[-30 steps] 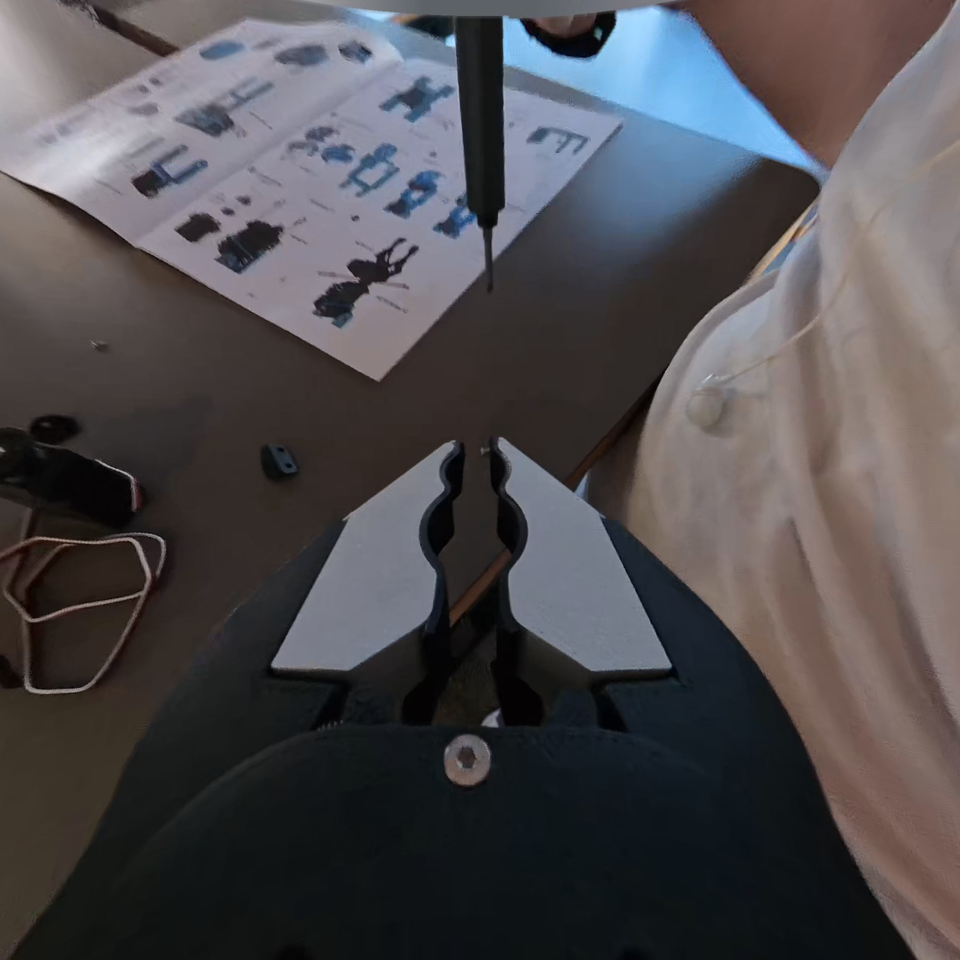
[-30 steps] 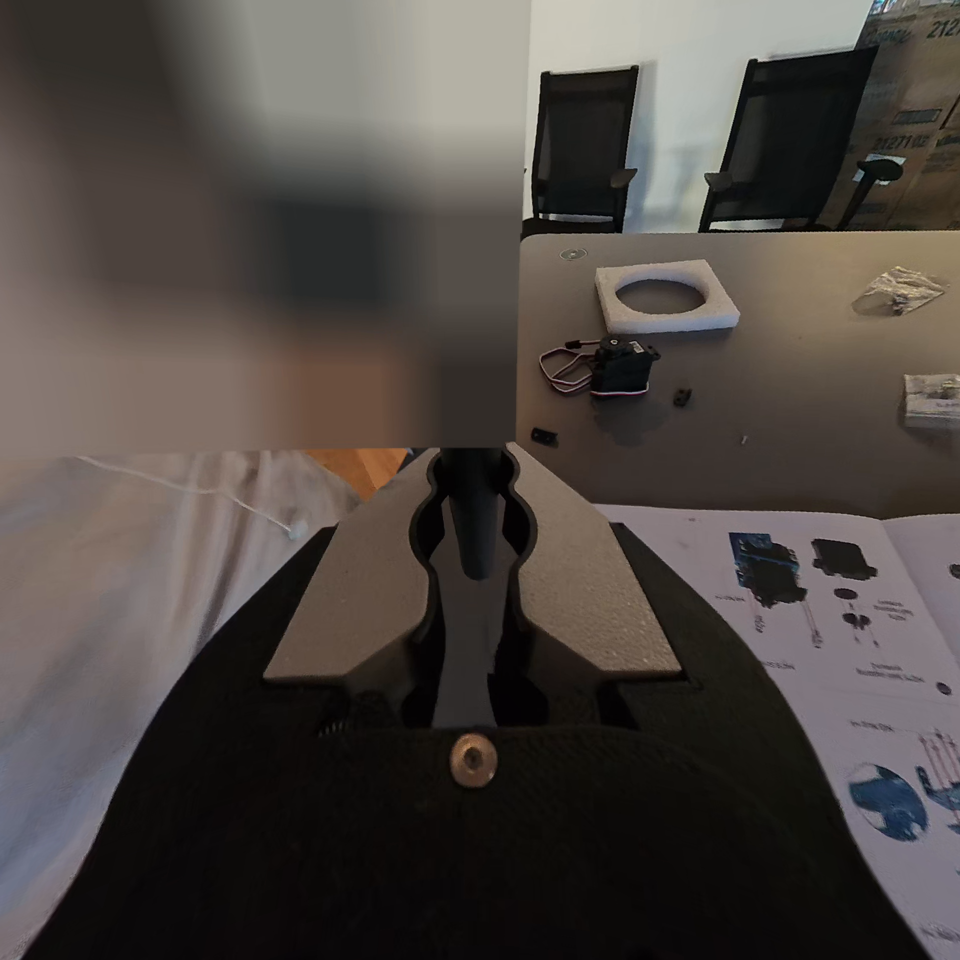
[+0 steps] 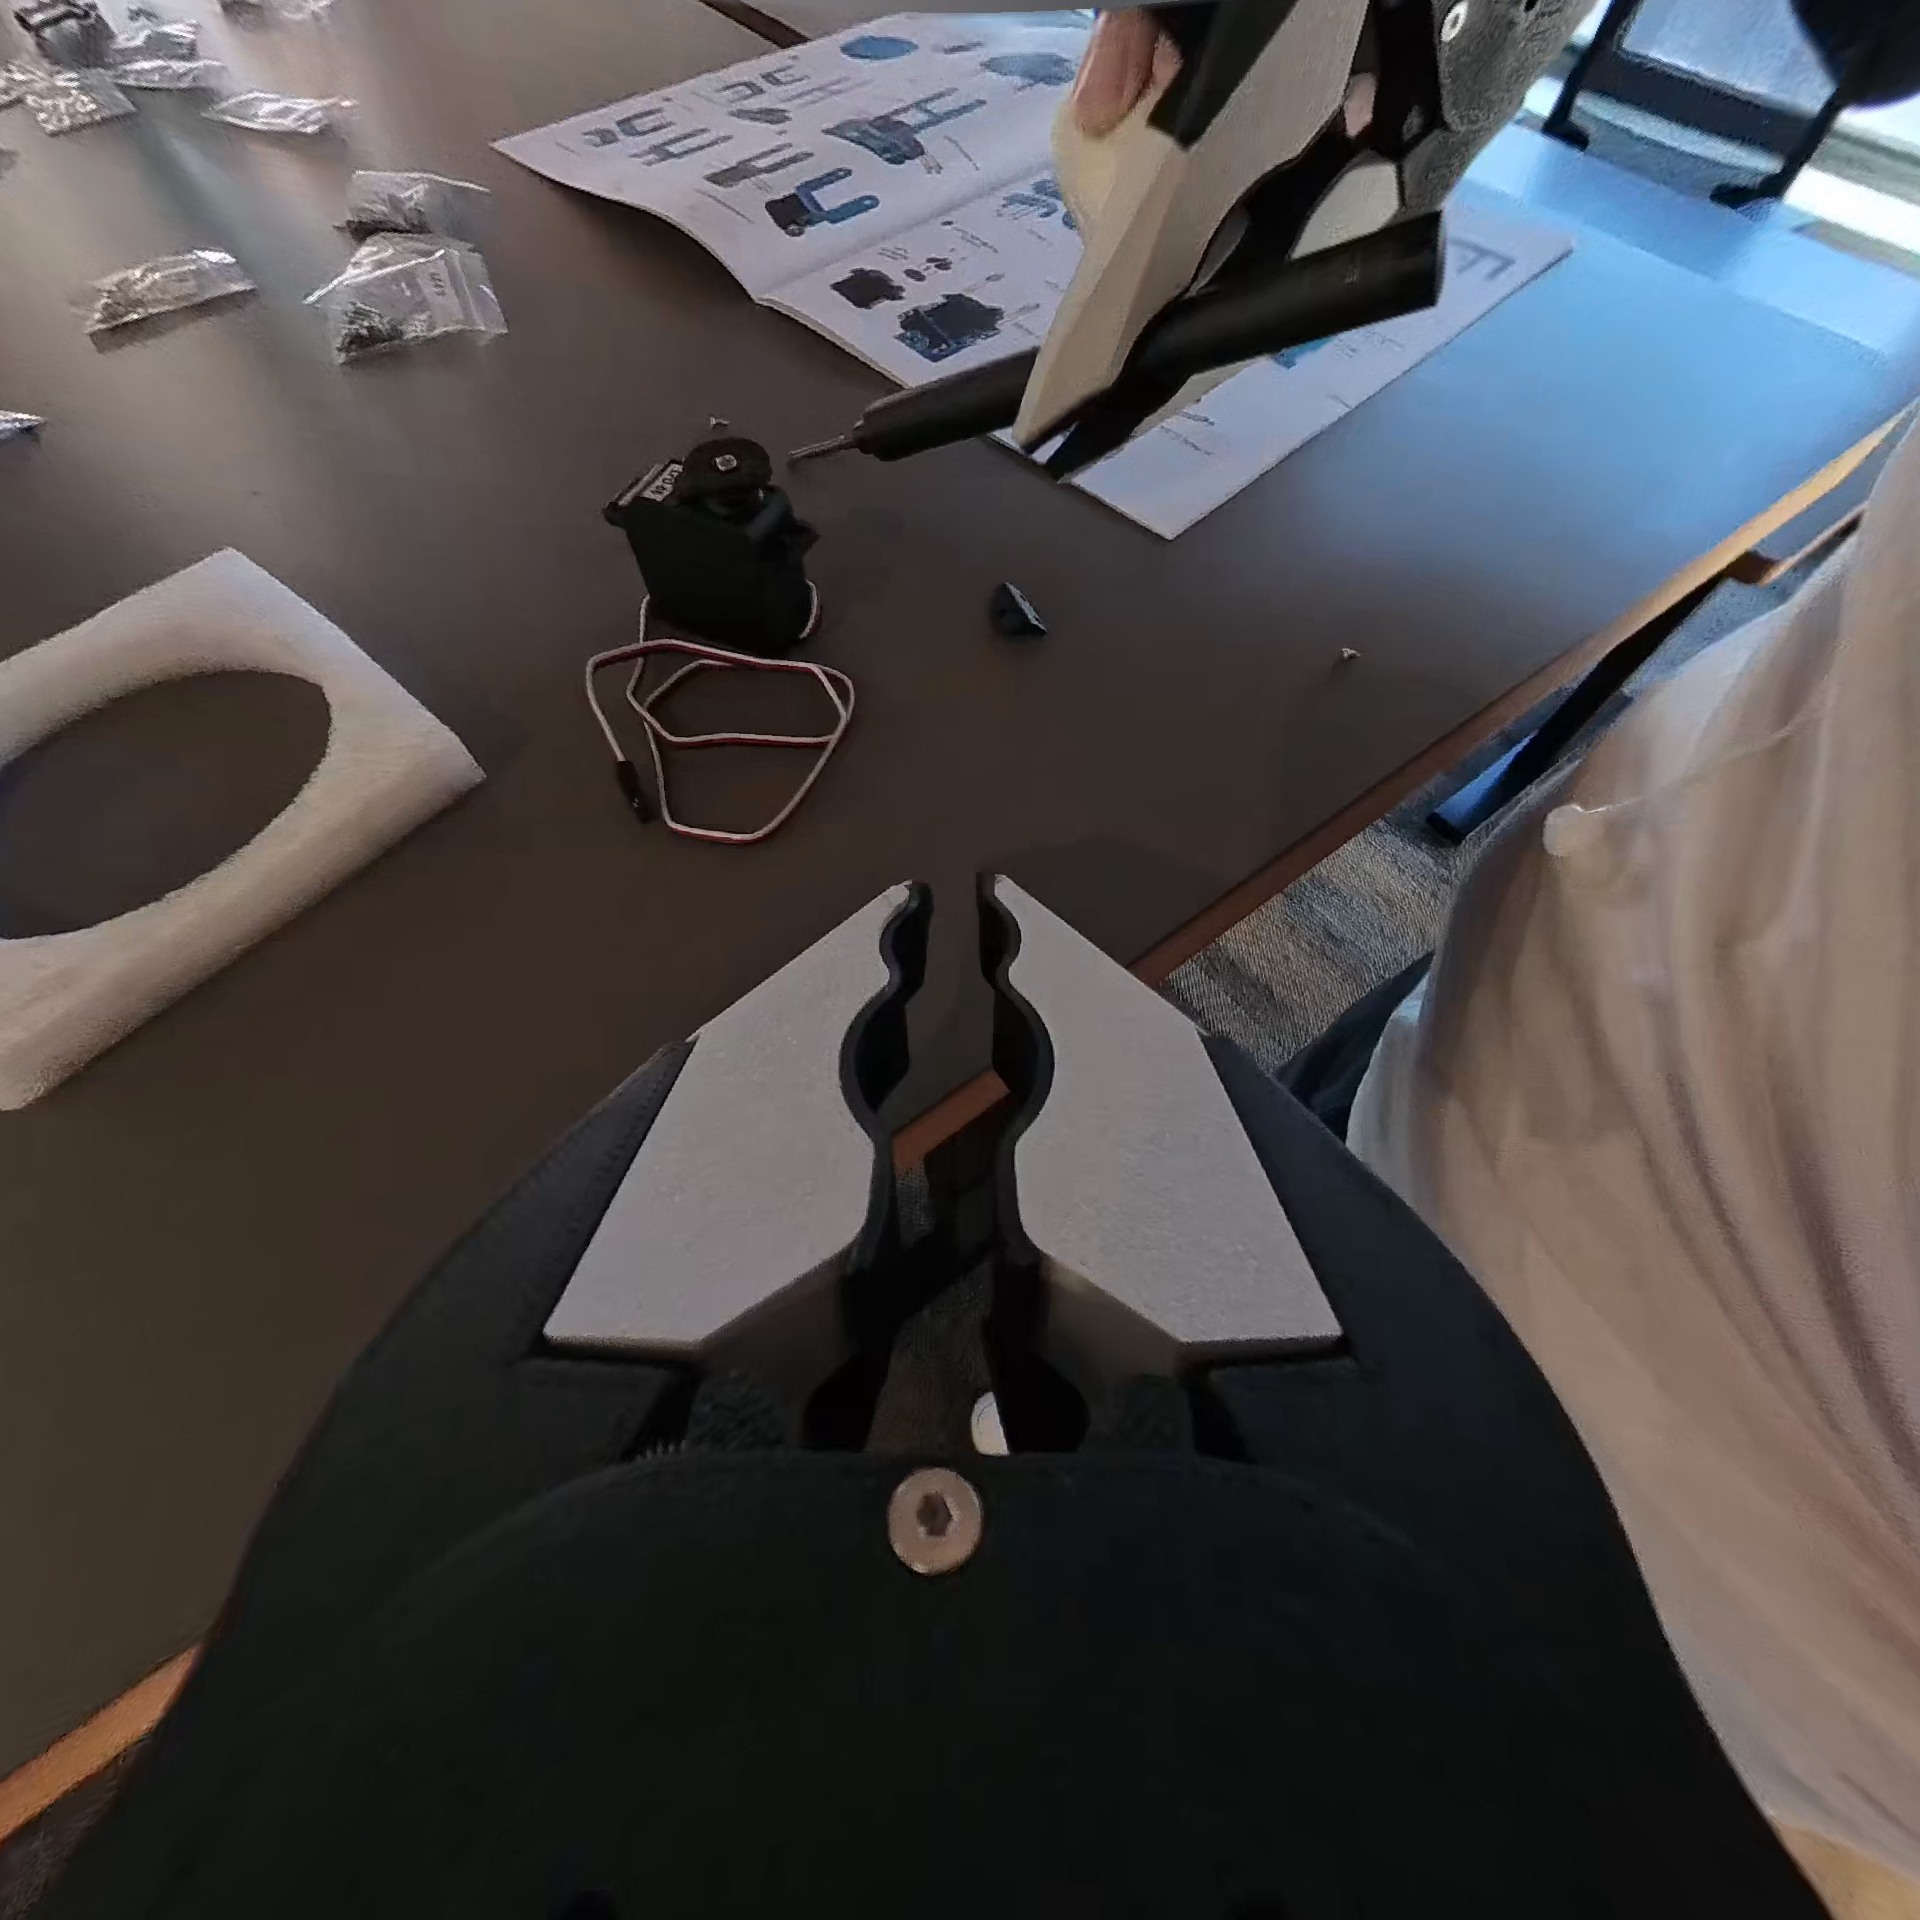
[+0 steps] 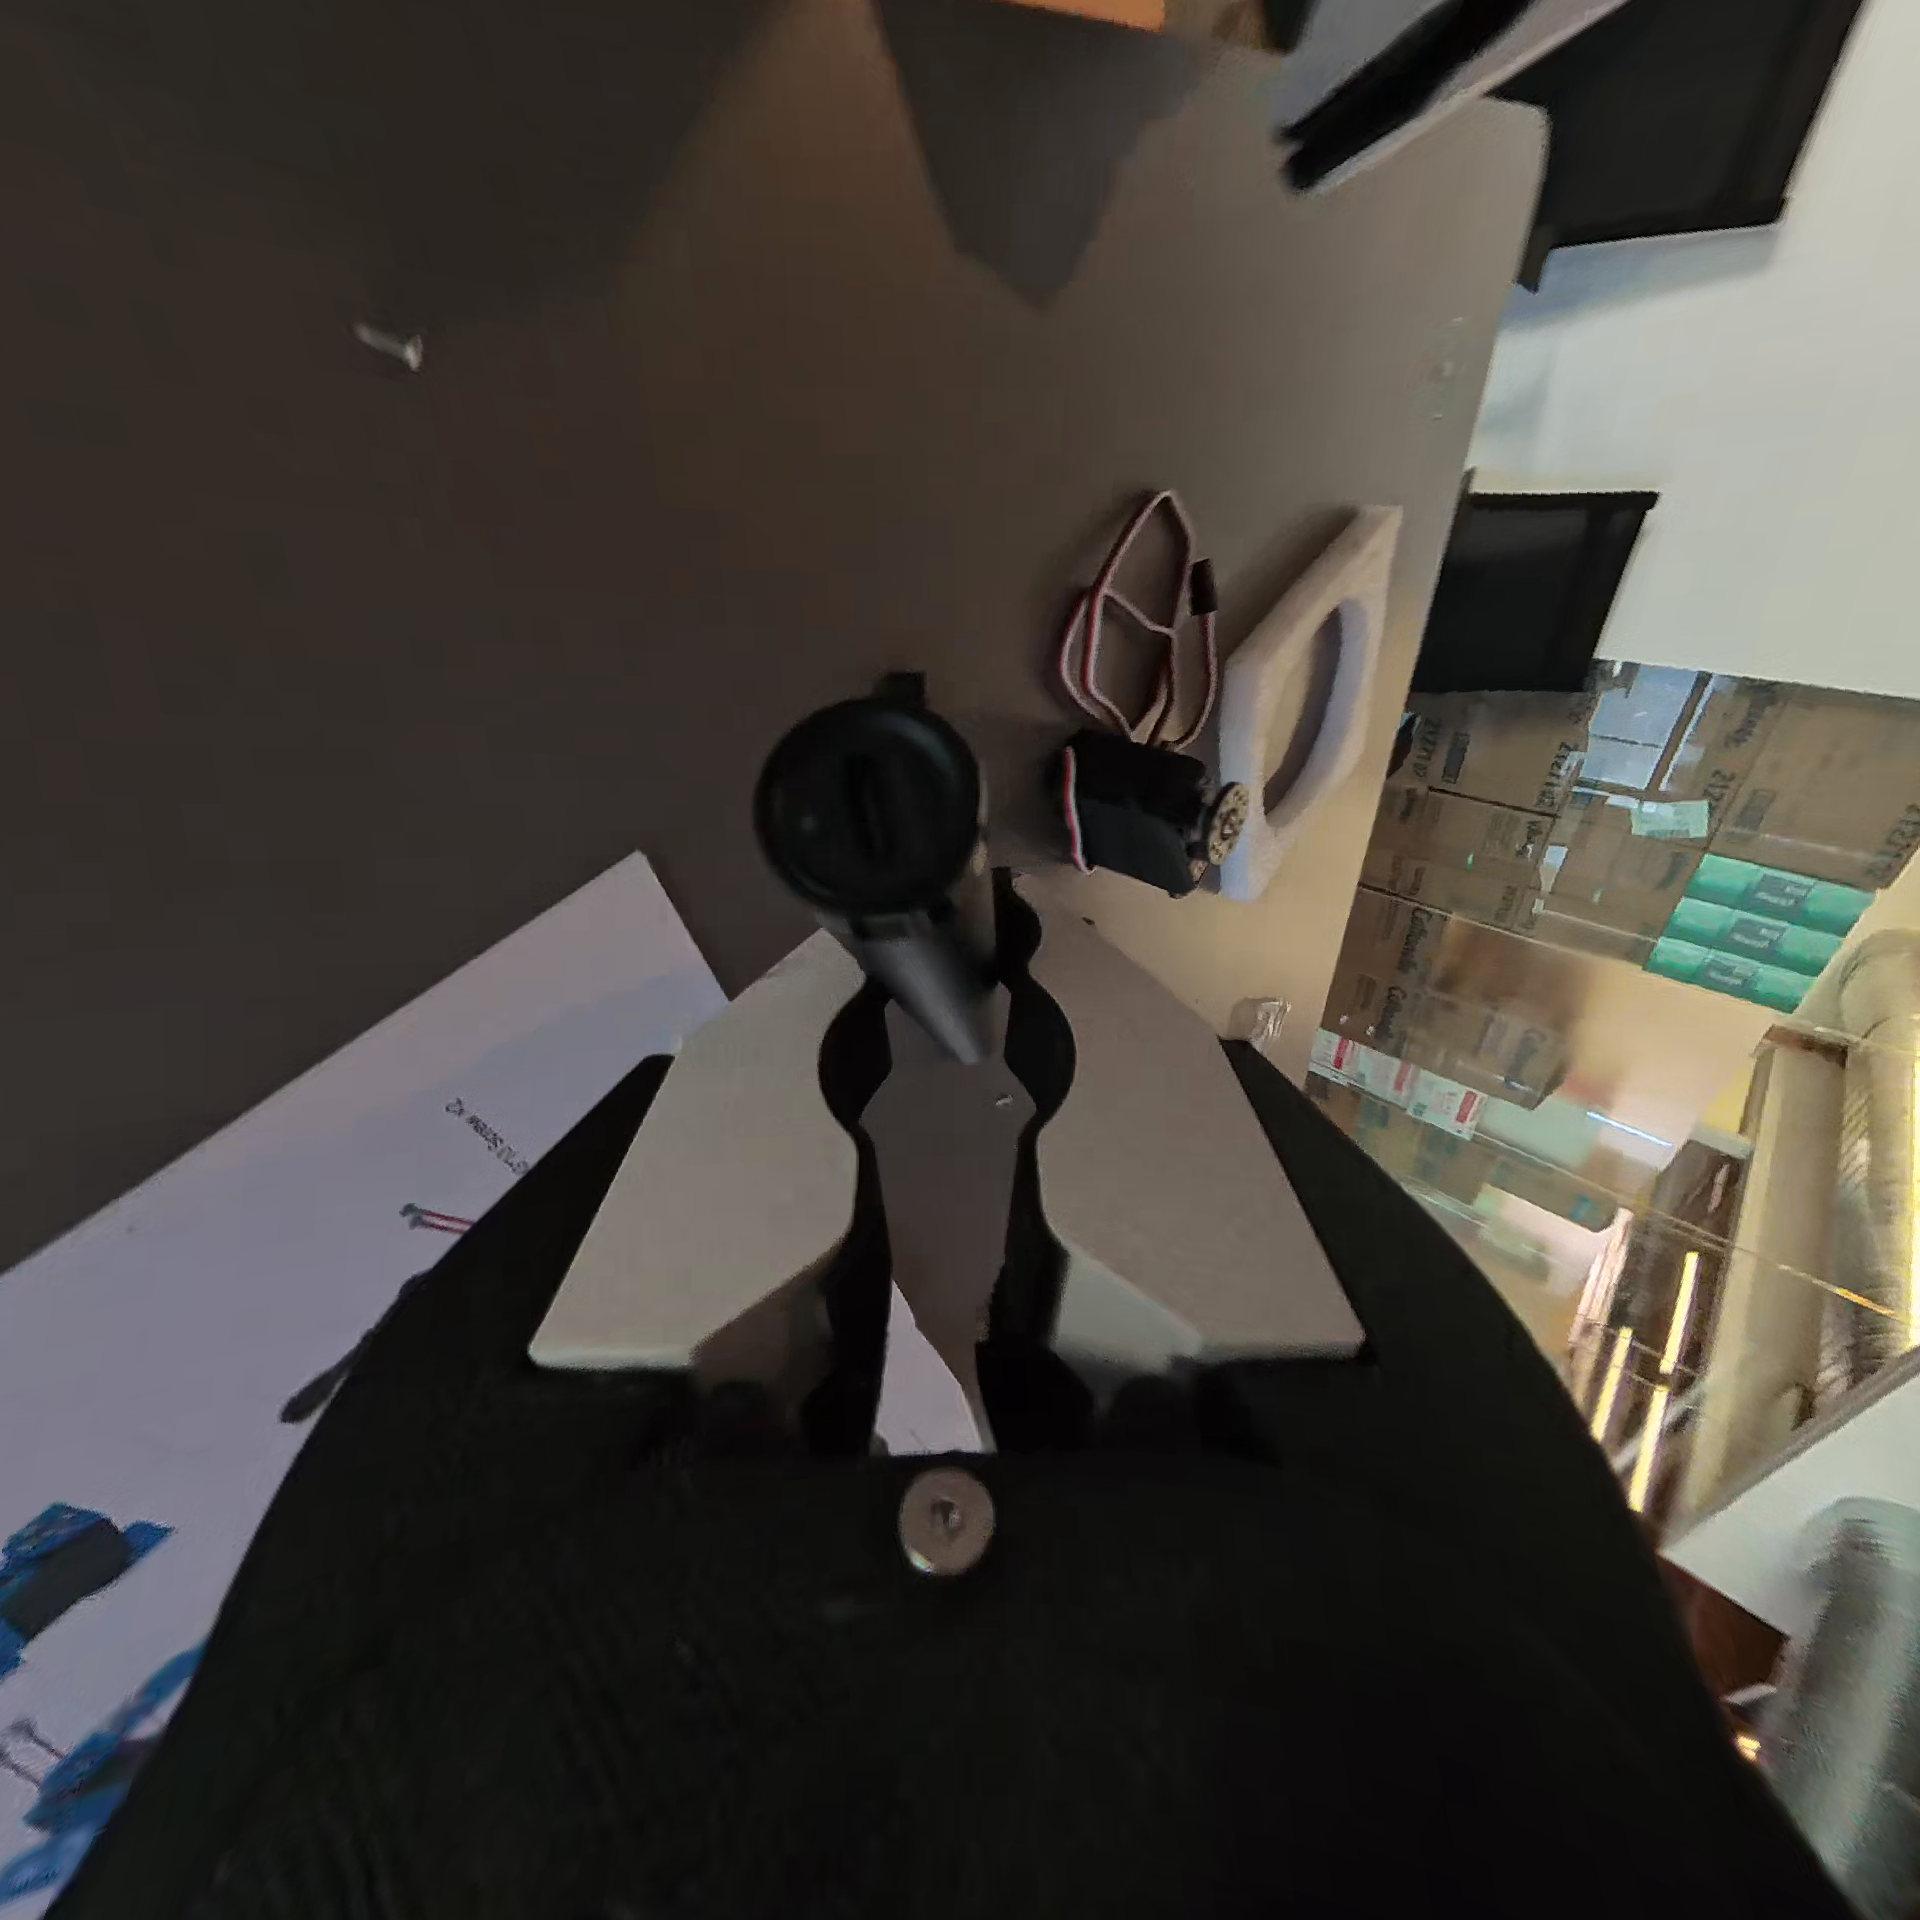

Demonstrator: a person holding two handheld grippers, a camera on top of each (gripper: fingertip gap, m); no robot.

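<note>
Left claw low over the near edge of the worktop, fingers almost together with a thin slit between, gripping nothing, just as a second ago. Now turned further toward the worktop's middle: servo, then at the far left edge of the left wrist view, now straight ahead and well apart from the fingertips, upright, round horn on top. Looped wire on the near side of it. Foam frame to the left, several clear bags beyond. Small black part and a loose screw to the right, near a white shirt.

Right claw clamped on the screwdriver. Earlier held upright, tip down over the open booklet; now tipped nearly level, tip aimed at the servo's horn and just short of it. Cannot tell whether touching.

In the right wrist view, everything rolled sideways compared with before: screwdriver seen end-on between the fingers of the right claw, servo just beside it, foam frame behind.
</note>
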